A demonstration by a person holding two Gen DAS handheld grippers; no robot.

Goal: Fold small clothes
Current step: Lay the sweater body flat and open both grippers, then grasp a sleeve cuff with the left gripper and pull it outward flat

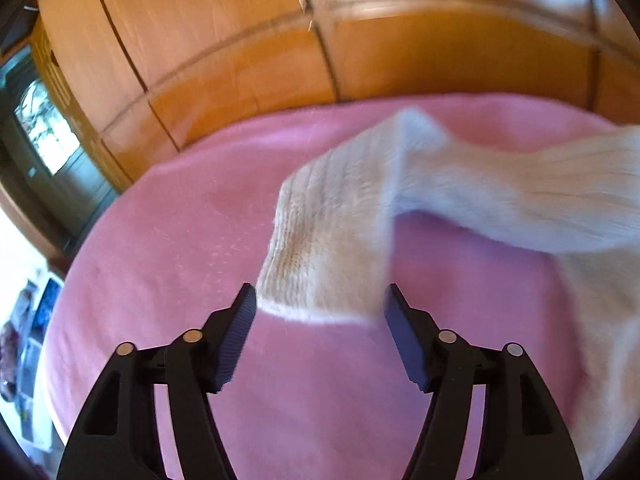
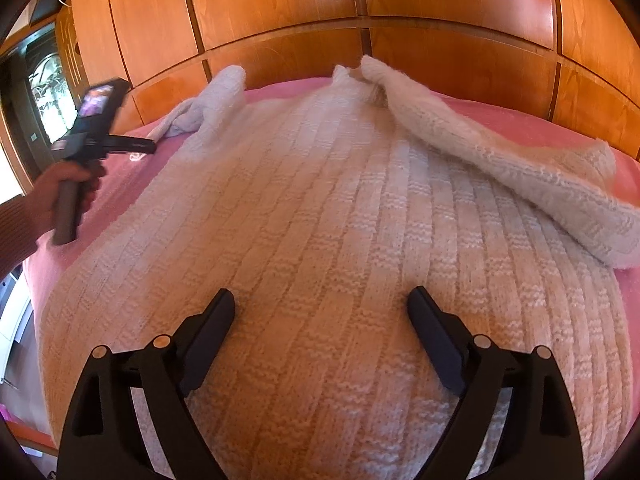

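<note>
I judge the fold barely begun. The white knitted sweater (image 2: 320, 240) lies spread flat across the pink blanket (image 2: 120, 184), reaching toward the far edge by the wooden wardrobe (image 2: 280, 8). Its right sleeve (image 2: 500, 168) already lies turned in along the body; the left sleeve (image 1: 332, 232) trails loose near the blanket's left edge, and the body itself is not yet folded. My left gripper (image 1: 320, 312) stands half open, the sleeve's cuff just ahead between the tips, not pinched. My right gripper (image 2: 320, 320) is spread wide over the sweater's body, gripping nothing.
</note>
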